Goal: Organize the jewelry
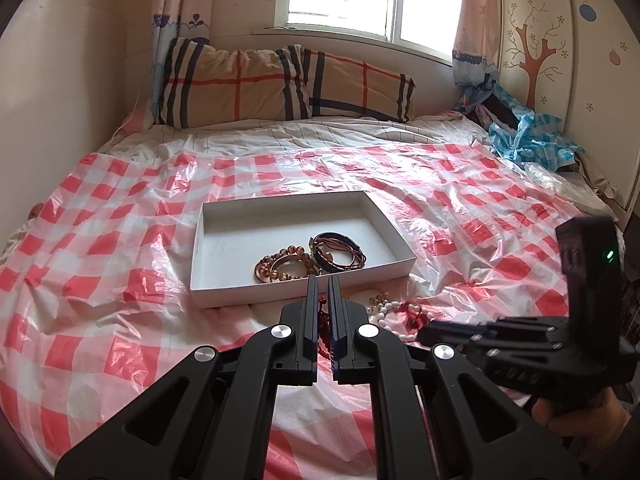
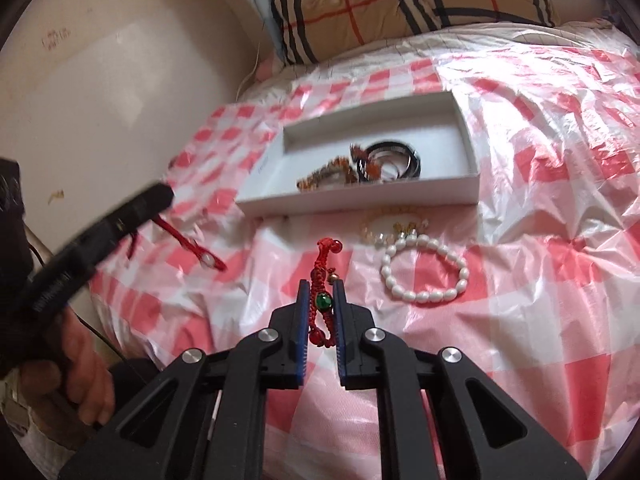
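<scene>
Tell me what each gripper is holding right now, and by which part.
Left gripper: shut on a red cord bracelet, held at one end; the rest dangles. Right gripper: shut on a red braided bracelet, gripped at its green bead.

I see a glossy, crinkled plastic sheet [image 1: 120, 216] in red and white checks over the bed, and on it a white box [image 1: 208, 280] that looks like matt card. My right claw [image 2: 321, 292] is matt black plastic with ribbed blue pads [image 2: 303, 312] and bright metal pins, closed around a knotted red cord bracelet [image 2: 320, 276] with a shiny green bead. The white bead bracelet [image 2: 424, 272] looks smooth and glossy, and the pillow [image 1: 248, 80] is soft checked cloth.
</scene>
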`<state>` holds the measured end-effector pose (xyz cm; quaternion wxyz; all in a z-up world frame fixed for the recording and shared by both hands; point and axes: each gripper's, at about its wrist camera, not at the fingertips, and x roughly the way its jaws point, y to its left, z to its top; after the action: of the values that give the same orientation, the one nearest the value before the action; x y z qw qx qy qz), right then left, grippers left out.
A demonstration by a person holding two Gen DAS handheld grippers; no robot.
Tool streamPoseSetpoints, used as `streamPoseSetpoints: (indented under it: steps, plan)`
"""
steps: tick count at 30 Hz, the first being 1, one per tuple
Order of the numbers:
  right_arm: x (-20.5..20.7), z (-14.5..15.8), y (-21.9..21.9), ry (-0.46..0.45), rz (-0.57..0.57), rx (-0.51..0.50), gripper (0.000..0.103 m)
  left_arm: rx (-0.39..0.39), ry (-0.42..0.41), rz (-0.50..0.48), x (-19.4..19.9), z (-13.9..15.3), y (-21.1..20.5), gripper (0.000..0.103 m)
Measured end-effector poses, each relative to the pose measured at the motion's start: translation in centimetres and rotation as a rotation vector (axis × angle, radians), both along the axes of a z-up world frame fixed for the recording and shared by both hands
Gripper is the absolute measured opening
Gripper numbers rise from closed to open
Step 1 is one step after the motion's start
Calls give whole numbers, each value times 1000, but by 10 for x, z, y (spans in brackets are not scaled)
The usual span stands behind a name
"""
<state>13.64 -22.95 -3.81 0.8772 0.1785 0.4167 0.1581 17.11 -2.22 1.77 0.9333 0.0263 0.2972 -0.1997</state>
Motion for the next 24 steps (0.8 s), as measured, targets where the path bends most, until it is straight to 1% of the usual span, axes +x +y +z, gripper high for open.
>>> streamPoseSetpoints:
  steps: [2, 7, 10, 14, 15, 16, 17, 19, 20, 21, 22, 23, 24]
  plan:
    - [8, 10, -4, -22, -6, 11, 12, -4, -3, -3, 5, 2, -3, 4]
    - [46, 32, -8, -72, -10, -19, 12, -20, -15, -5, 31, 10, -17, 4]
    - [72, 36, -11, -98, -21, -41, 12, -29, -21, -3, 52, 13, -26, 4]
    - [114, 32, -15, -114, -45, -60, 13, -26, -30, 2, 85, 12, -40, 5]
    - [124, 29, -17, -111, -63, -73, 16, -11, -18, 4, 98, 8, -46, 5]
    - [129, 25, -19, -107, -80, -75, 33, 2, 2, 7, 108, 3, -49, 5]
    - [132, 22, -24, -111, -96, -68, 39, 11, 28, 15, 120, -4, -53, 5]
    - [132, 21, -32, -121, -125, -63, 39, 25, 71, 27, 133, -14, -54, 8]
    - [128, 23, -36, -130, -133, -64, 40, 33, 83, 32, 135, -17, -55, 14]
    - [123, 25, -40, -139, -141, -68, 41, 40, 82, 38, 134, -17, -55, 23]
    - [115, 29, -44, -149, -151, -77, 44, 47, 76, 44, 131, -16, -54, 30]
    - [108, 32, -46, -156, -157, -82, 50, 50, 68, 52, 125, -14, -52, 47]
    - [99, 38, -48, -167, -168, -91, 53, 51, 59, 64, 117, -11, -50, 61]
